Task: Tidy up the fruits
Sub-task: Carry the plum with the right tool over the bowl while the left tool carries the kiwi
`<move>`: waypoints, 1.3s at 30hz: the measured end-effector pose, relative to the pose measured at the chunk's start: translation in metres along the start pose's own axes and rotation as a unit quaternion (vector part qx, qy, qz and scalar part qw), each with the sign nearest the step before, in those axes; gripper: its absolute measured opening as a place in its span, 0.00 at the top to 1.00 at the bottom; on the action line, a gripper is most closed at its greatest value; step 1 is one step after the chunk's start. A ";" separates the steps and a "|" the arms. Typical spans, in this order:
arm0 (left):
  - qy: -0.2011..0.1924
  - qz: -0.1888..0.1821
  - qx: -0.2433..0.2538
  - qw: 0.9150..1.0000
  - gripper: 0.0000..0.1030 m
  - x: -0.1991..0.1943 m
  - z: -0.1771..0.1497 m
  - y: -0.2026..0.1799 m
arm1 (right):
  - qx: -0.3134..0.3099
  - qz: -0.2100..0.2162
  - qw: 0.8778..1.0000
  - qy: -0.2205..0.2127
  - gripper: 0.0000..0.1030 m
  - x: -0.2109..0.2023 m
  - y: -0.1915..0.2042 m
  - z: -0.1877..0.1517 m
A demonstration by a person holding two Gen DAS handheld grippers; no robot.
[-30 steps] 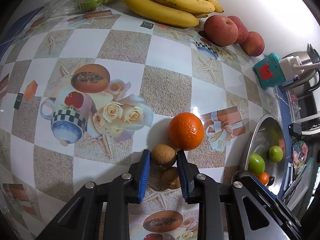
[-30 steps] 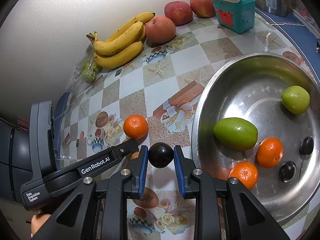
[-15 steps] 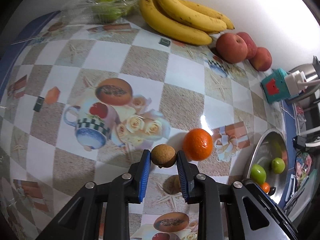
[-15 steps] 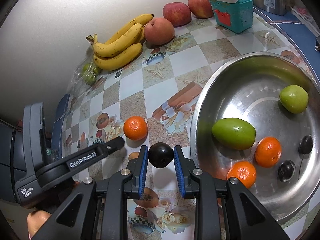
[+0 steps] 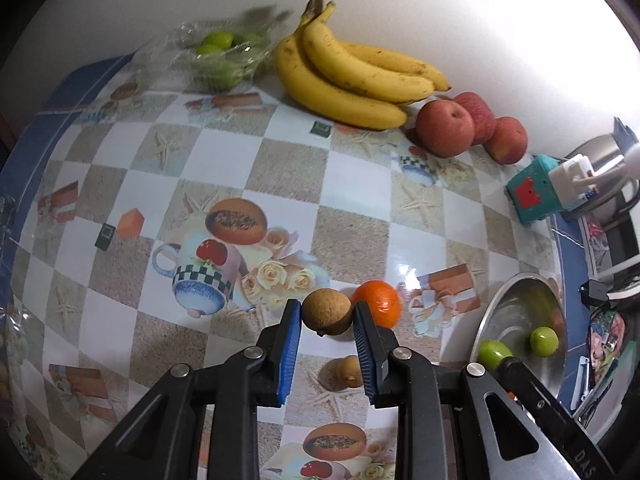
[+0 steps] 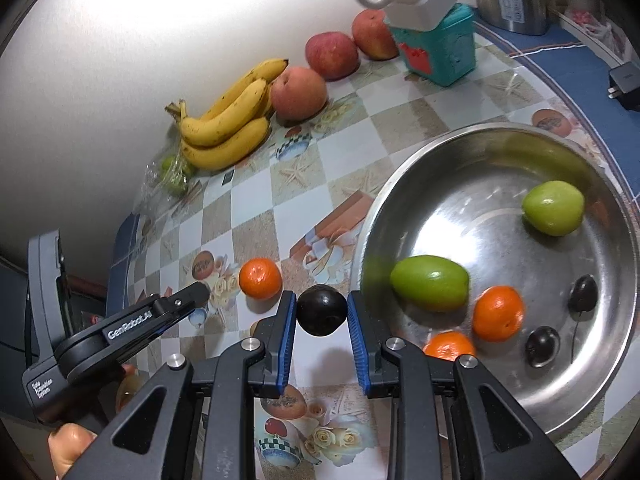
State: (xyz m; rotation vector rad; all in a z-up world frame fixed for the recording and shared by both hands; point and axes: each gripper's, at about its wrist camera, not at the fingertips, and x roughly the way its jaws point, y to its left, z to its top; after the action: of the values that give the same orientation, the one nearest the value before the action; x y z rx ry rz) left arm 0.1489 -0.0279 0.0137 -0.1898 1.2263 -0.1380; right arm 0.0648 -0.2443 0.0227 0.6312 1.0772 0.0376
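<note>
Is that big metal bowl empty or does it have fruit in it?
Not empty. The round steel bowl holds two green fruits, two oranges and two dark plums.

Both views are brightly lit from above, and the white wall (image 5: 500, 20) behind the fruit is washed out to near-pure glare. A small specular highlight sits on the glossy checkered bench cover (image 5: 404, 270). The round stainless-steel bowl (image 6: 472, 152) shows smeared green reflections on its wall. Soft shadows lie beneath the fruit. Fisheye distortion bends the checks strongly toward the edges, with black vignetting in the corners. The clear plastic bag of green fruit (image 5: 216, 56) is blurred.
</note>
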 end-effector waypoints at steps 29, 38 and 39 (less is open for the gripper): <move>0.039 -0.064 0.173 0.982 0.72 0.009 -0.062 -0.134 | 0.122 -0.069 0.987 -0.080 0.74 -0.064 -0.105 0.018; 0.060 -0.070 0.183 0.979 0.72 0.025 -0.073 -0.143 | 0.118 -0.094 0.987 -0.056 0.74 -0.051 -0.112 0.016; 0.062 -0.068 0.183 0.979 0.72 0.027 -0.073 -0.143 | 0.118 -0.096 0.987 -0.048 0.74 -0.046 -0.113 0.016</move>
State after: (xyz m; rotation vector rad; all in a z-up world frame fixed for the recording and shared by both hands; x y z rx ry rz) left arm 0.0886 -0.1781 -0.0032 0.0569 1.2884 -0.4973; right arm 0.0250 -0.3595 0.0089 0.7320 1.0516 -0.2884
